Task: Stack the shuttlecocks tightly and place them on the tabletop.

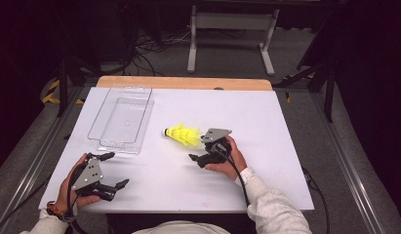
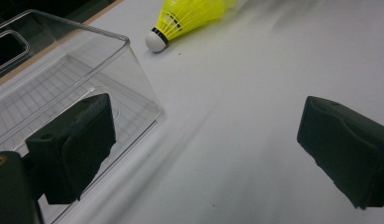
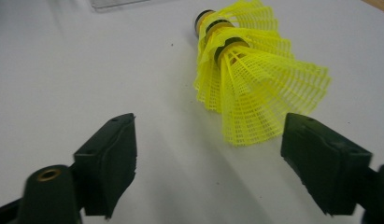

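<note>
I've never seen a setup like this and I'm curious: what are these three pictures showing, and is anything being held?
A person sits at a white table with a hand-held two-jaw gripper in each hand. The high view looks down from above; the other two come from cameras riding on the grippers, looking along their black jaws. On the table lie stacked yellow shuttlecocks and a clear tray. The right gripper points at the shuttlecocks, jaws open and apart from them. The left gripper is open beside the tray. Nothing is held.
</note>
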A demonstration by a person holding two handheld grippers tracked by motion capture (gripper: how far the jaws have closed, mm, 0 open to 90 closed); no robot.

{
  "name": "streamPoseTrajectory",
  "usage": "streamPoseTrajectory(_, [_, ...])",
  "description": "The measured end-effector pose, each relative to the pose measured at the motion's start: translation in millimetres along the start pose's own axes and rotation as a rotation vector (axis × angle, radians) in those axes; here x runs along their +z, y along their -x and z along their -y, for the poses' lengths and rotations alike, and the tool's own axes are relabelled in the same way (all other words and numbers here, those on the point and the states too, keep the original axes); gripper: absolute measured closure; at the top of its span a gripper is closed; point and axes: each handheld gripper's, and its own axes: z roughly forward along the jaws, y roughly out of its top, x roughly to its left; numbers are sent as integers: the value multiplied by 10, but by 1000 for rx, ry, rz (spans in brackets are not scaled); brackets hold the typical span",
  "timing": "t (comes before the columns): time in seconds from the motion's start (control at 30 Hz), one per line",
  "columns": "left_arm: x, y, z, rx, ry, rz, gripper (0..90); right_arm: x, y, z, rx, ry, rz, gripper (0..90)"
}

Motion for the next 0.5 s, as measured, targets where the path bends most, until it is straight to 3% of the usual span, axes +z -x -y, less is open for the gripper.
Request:
streamPoseTrajectory(0.07, [0,-1,0,0,0,0,54,7,-3,4,-2,1,-10,164])
streamPoseTrajectory(0.3, [-5,3,0,0,0,-4,54,-30,-39,5,-27,35,47,65])
streamPoseTrajectory(0.5, [-7,1,0,-4,5,-7,54,-222,-90,28,-48,96,142,58])
